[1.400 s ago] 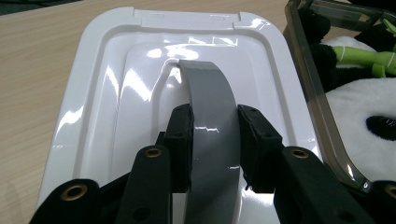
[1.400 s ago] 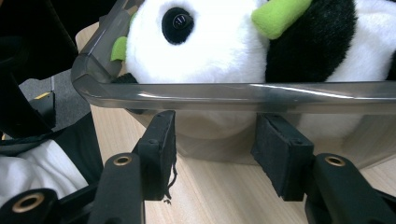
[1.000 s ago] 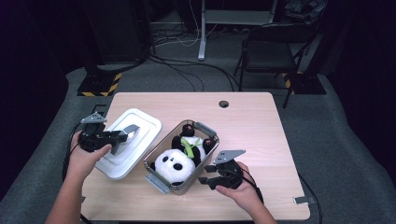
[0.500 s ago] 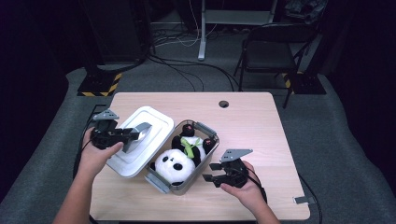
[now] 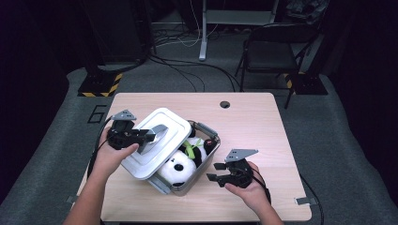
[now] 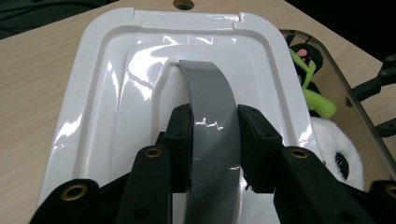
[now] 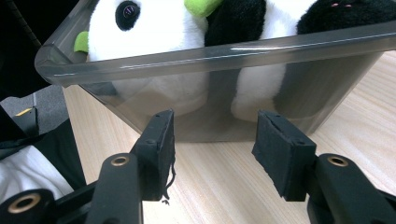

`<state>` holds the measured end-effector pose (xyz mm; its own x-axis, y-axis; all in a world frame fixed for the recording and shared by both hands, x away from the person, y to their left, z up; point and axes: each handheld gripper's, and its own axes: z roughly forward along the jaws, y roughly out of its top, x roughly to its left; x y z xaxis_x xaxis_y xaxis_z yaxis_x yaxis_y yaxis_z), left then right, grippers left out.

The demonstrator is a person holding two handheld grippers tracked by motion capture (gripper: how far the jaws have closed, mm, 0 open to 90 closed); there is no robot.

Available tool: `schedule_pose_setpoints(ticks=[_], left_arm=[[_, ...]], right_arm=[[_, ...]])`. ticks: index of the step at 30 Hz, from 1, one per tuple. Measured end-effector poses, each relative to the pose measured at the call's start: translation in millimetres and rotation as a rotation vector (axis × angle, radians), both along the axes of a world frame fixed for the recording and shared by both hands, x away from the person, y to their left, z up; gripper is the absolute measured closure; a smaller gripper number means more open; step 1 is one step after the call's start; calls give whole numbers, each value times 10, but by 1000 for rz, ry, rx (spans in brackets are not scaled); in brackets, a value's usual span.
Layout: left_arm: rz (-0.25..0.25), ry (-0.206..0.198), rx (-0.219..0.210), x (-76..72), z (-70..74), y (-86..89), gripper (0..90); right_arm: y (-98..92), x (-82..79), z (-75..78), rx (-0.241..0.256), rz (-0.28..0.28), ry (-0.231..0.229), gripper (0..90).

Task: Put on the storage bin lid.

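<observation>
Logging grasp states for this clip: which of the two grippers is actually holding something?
The left gripper: its jaws are shut on the grey handle of the white lid. The right gripper is open, empty beside the bin.

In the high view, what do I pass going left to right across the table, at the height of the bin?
Left hand-held gripper → white lid → panda plush in the clear bin → right hand-held gripper.

White lid (image 5: 152,143) covers the bin's (image 5: 212,140) left half, blocking entry there; panda toy (image 5: 178,168) fills the rest. Surface (image 5: 253,122) right & behind the bin is open. Right gripper (image 5: 217,172) sits just beside the bin wall.
</observation>
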<state>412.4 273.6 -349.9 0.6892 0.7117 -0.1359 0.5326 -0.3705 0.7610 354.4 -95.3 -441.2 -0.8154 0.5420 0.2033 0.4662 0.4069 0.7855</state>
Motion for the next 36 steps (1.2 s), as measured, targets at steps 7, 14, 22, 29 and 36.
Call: schedule_pose_setpoints(ticks=[7,14,22,29,36], left_arm=[[-44,-6,-1,-14,9,-169,670],[-82,-3,-6,-27,10,-324,670],[-115,9,12,-30,-49,-497,669],[-132,10,-2,-28,-129,-553,667],[-136,11,-24,-28,-172,-567,667]], right_arm=[[-8,4,1,1,0,-3,470],[-30,7,-1,4,-8,0,470],[-47,13,-1,6,-10,-3,470],[-44,9,-10,5,-14,3,470],[-40,17,-18,5,-13,4,470]])
